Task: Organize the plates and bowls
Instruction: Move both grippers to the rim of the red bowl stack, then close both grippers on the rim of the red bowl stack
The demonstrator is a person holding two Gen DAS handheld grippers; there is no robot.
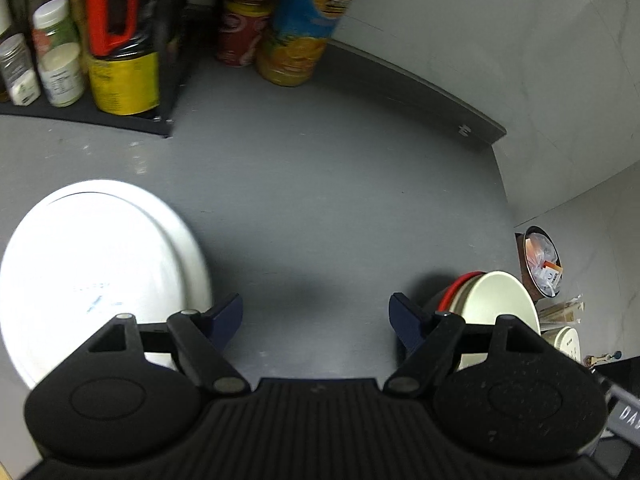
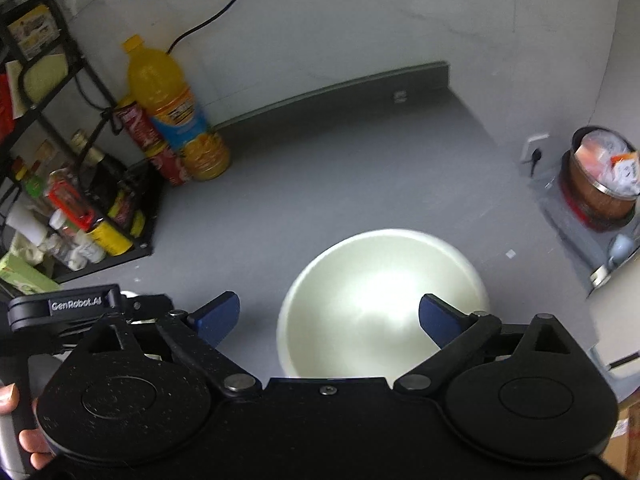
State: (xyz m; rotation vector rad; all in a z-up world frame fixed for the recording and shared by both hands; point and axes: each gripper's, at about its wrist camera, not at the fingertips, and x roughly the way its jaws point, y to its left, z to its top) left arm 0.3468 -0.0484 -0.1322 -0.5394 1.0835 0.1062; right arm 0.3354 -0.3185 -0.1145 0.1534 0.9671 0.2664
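Observation:
A white plate lies on the grey counter at the left of the left wrist view. My left gripper is open and empty above the counter, its left finger at the plate's right edge. A stack of bowls, cream on top with a red rim below, sits behind its right finger. In the right wrist view a cream bowl sits on the counter. My right gripper is open and empty, its right fingertip over the bowl. The left gripper's body shows at the left.
A black rack with jars and bottles stands at the back left, also in the right wrist view. An orange juice bottle and red cans stand by the wall. A pot of packets sits beyond the counter's right edge.

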